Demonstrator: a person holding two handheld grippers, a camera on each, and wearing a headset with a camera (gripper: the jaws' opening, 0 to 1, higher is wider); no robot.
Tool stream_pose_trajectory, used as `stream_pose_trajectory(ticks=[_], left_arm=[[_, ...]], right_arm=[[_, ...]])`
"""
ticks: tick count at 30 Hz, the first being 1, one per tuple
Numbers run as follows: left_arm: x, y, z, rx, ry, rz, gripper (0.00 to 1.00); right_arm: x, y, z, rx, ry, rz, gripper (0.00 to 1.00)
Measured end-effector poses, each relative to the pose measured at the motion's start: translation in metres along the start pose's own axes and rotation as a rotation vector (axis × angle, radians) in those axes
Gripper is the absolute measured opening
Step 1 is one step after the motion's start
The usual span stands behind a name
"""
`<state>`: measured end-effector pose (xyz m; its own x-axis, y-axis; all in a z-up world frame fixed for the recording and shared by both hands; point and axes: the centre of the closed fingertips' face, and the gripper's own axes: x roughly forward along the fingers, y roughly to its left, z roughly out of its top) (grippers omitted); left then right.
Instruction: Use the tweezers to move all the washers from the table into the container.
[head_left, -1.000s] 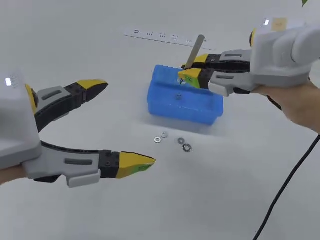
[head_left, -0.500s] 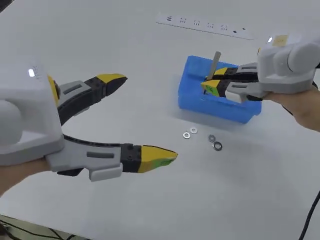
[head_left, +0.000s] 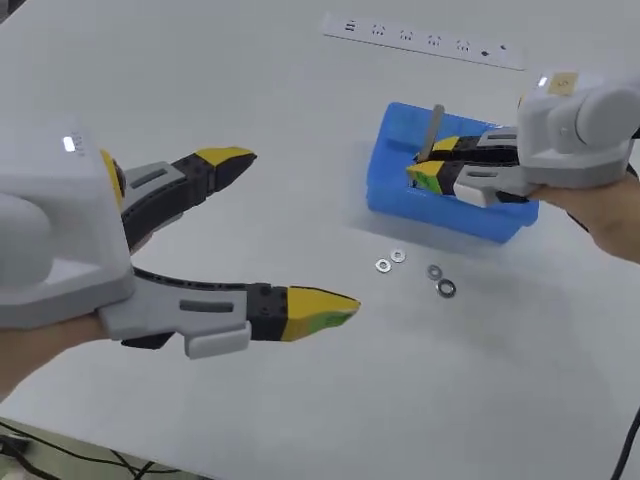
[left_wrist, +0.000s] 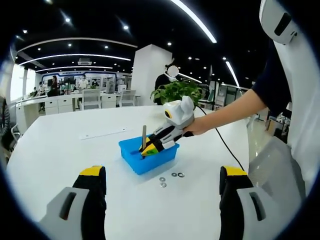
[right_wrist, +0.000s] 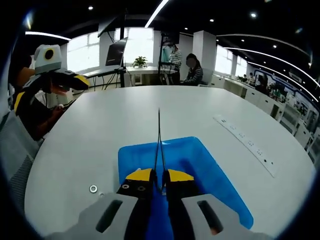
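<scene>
**Head view:** The left gripper (head_left: 275, 235) is seen at the near left above a white table (head_left: 300, 100). Its two jaws are spread wide, with nothing between them. At the right, the right gripper (head_left: 425, 178) is held over a blue container (head_left: 440, 215), and its jaws are pinched on grey tweezers (head_left: 432, 128). The tweezers' long axis stands nearly upright, leaning slightly right, with the free end pointed up. Four washers (head_left: 398, 257) are scattered close together on the table, just in front of the container. A power strip (head_left: 425, 40) is laid near the far edge.

**Left gripper view:** The tweezers are seen standing upright above the container. The washers lie on the table between the container and the wide-spread jaws.

**Right gripper view:** The tweezers are clamped between the closed jaws and run straight ahead over the container's inside. Which end is gripped cannot be told. One washer is seen on the table to the left.
</scene>
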<state>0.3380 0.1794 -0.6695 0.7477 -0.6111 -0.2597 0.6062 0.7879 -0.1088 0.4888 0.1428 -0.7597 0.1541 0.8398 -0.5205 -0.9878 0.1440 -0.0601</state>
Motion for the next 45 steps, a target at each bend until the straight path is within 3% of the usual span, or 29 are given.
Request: stream_pose_trajectory(ticks=[8, 13, 18, 21, 27, 32, 34, 36, 38, 42, 45], left_arm=[[-0.001, 0.0, -0.001, -0.012, -0.006, -0.011, 0.99], [0.017, 0.017, 0.005, -0.064, -0.066, 0.033, 0.97], [0.049, 0.022, 0.028, -0.163, -0.147, -0.064, 0.87], [0.068, 0.035, 0.042, -0.15, -0.169, -0.084, 0.84], [0.1, 0.038, 0.064, -0.093, -0.161, -0.169, 0.8], [0.119, 0.032, 0.066, -0.038, -0.128, -0.231, 0.7], [0.125, 0.025, 0.068, -0.078, -0.136, -0.281, 0.65], [0.132, 0.024, 0.065, -0.065, -0.121, -0.286, 0.59], [0.137, 0.023, 0.055, -0.012, -0.073, -0.295, 0.51], [0.143, 0.018, 0.051, -0.027, -0.049, -0.334, 0.48], [0.145, 0.018, 0.05, -0.005, -0.031, -0.339, 0.44]], right_arm=[[-0.009, -0.004, 0.009, 0.0, -0.012, -0.021, 0.11], [-0.018, -0.002, 0.014, -0.024, -0.018, -0.015, 0.1], [-0.024, 0.001, 0.013, -0.033, -0.013, 0.005, 0.09], [-0.028, 0.006, 0.019, -0.035, -0.027, 0.018, 0.09], [-0.03, 0.011, 0.02, -0.089, -0.014, 0.039, 0.1], [-0.03, 0.013, 0.017, -0.102, -0.006, 0.056, 0.1], [-0.03, 0.014, 0.018, -0.108, -0.006, 0.062, 0.1], [-0.029, 0.016, 0.02, -0.115, -0.009, 0.071, 0.1], [-0.029, 0.018, 0.022, -0.122, -0.012, 0.079, 0.1], [-0.03, 0.02, 0.024, -0.142, -0.012, 0.092, 0.1], [-0.03, 0.021, 0.023, -0.153, -0.003, 0.099, 0.1]])
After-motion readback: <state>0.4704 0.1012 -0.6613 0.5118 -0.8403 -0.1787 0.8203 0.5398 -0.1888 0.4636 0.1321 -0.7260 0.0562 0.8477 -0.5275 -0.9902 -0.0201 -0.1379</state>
